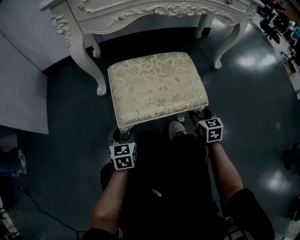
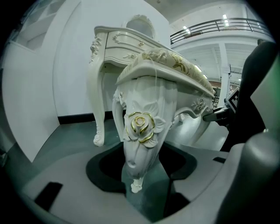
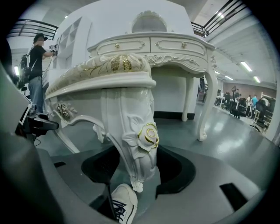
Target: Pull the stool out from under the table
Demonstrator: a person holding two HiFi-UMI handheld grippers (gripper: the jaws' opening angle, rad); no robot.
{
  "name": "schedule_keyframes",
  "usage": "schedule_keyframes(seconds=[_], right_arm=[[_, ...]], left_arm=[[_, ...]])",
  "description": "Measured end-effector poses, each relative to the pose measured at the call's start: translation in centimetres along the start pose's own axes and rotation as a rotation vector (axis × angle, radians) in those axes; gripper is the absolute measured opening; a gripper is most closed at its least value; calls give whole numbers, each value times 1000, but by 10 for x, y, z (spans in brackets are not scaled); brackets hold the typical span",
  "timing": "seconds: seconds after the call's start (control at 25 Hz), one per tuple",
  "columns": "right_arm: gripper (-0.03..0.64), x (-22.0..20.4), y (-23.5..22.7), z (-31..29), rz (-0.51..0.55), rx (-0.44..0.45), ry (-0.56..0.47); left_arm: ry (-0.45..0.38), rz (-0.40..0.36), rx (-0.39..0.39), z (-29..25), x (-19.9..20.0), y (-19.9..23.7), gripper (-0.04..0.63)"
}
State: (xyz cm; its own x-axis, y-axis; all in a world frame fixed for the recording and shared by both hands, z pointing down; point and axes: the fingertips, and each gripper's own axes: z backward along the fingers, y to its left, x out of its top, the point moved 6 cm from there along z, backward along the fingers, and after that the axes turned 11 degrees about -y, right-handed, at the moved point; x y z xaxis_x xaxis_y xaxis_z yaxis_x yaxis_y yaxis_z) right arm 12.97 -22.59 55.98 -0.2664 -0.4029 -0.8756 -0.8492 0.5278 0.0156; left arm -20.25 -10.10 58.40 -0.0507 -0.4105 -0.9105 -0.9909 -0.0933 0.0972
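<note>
The stool (image 1: 157, 86), with a cream floral cushion and carved white legs, stands on the dark floor just in front of the white dressing table (image 1: 140, 14). My left gripper (image 1: 123, 135) is at the stool's near left corner. In the left gripper view the rose-carved leg (image 2: 142, 127) stands between its jaws, and the left gripper (image 2: 140, 162) holds it on both sides. My right gripper (image 1: 199, 116) is at the near right corner. There the right gripper (image 3: 138, 164) is likewise closed around the other front leg (image 3: 133, 127).
My white shoe (image 1: 176, 129) rests on the floor just beside the right front leg. The table's curved legs (image 1: 89, 63) stand at the stool's far side. A white wall panel (image 1: 23, 93) runs along the left. A person (image 3: 37, 74) stands far off.
</note>
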Motion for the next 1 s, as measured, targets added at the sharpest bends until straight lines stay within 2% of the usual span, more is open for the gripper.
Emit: schedule_keyframes(seconds=[0.56,0.72,0.84,0.88,0.92,0.96,1.0], right_arm=[[279,1,3,4,-18,-18,5],[279,4,6,19,-26,-22,-7],[278,15,8,35,-30,-32,-25],[254,21,8,42,-25,-43,-24],[203,28,8,50,-15,-58,-19],[99,36,7,58,-2,-74,-15],[34,44,7,66,6,-85,-16]], left_arm=[[8,42,14,-2,1,2,242],[15,78,29,6,2,1,245],[-4,142,56,21,5,-1,244],[-13,173,63,28,8,-2,244],[-23,199,66,35,13,-4,244],[-33,214,67,42,20,-6,243],[-44,215,66,49,27,-6,218]])
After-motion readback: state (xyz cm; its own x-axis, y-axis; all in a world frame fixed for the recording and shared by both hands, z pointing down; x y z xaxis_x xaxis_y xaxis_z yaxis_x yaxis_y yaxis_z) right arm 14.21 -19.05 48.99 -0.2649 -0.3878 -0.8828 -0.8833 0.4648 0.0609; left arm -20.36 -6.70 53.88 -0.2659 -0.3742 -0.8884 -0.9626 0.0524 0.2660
